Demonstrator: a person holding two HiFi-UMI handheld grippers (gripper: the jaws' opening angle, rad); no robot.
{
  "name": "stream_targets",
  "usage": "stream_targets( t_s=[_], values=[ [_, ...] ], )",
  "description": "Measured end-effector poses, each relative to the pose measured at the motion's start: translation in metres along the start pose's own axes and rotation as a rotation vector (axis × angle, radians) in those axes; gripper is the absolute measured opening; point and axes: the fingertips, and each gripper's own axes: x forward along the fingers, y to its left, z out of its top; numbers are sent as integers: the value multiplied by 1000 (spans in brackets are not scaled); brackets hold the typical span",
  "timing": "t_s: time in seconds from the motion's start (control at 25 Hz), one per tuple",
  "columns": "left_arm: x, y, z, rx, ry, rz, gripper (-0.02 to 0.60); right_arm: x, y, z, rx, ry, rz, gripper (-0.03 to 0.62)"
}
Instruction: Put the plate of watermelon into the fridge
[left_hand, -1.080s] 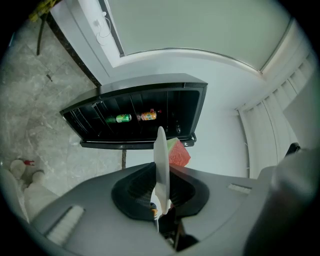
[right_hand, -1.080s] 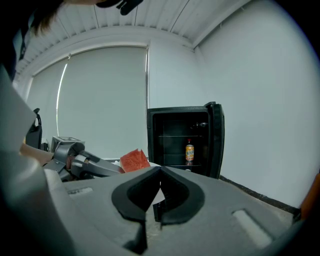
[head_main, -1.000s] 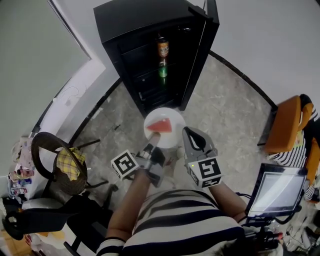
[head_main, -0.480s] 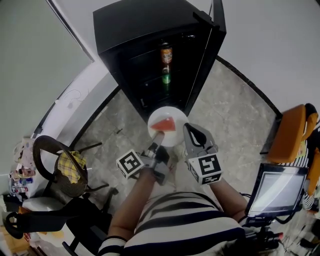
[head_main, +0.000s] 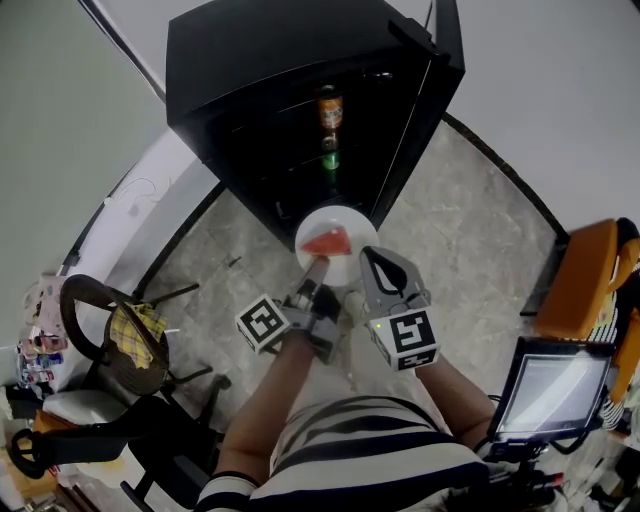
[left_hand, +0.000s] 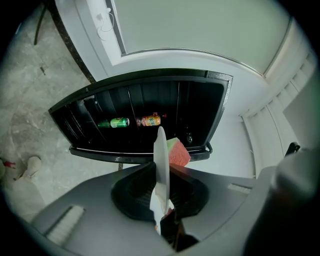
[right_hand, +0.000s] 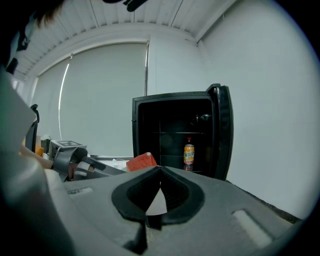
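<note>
The plate (head_main: 340, 216) bearing the watermelon slice (head_main: 327, 242) has drawn nearer the open fridge (head_main: 280, 60). The left gripper (head_main: 314, 270) clamps its rim; the right gripper (head_main: 372, 258) travels alongside, jaws together, empty. We judge insertion close.

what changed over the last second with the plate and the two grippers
The left gripper and right gripper carried the plate with its watermelon slice forward, up to the open front of the fridge, which now fills more of the head view. Nothing was taken or let go: the left stays shut on the plate's rim, the right stays beside it, jaws together. The bottle and can inside have not moved.
</note>
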Motion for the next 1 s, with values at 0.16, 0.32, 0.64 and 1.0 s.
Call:
stream_targets(
  t_s=[0.16,0.32,0.64,1.0],
  values=[
    [14,7,4,-9,-19,-1,21,16,-9,-7,5,5,7,-2],
    [23,22,16,-4,-47,16,21,33,-18,-14,7,8,14,-2],
    [43,35,47,-7,-102,-8,21,64,-30,-29,14,13,16,-2],
    [72,56,74,19,-127,-7,21,98,-43,-32,-2,-11,21,-2]
  ],
)
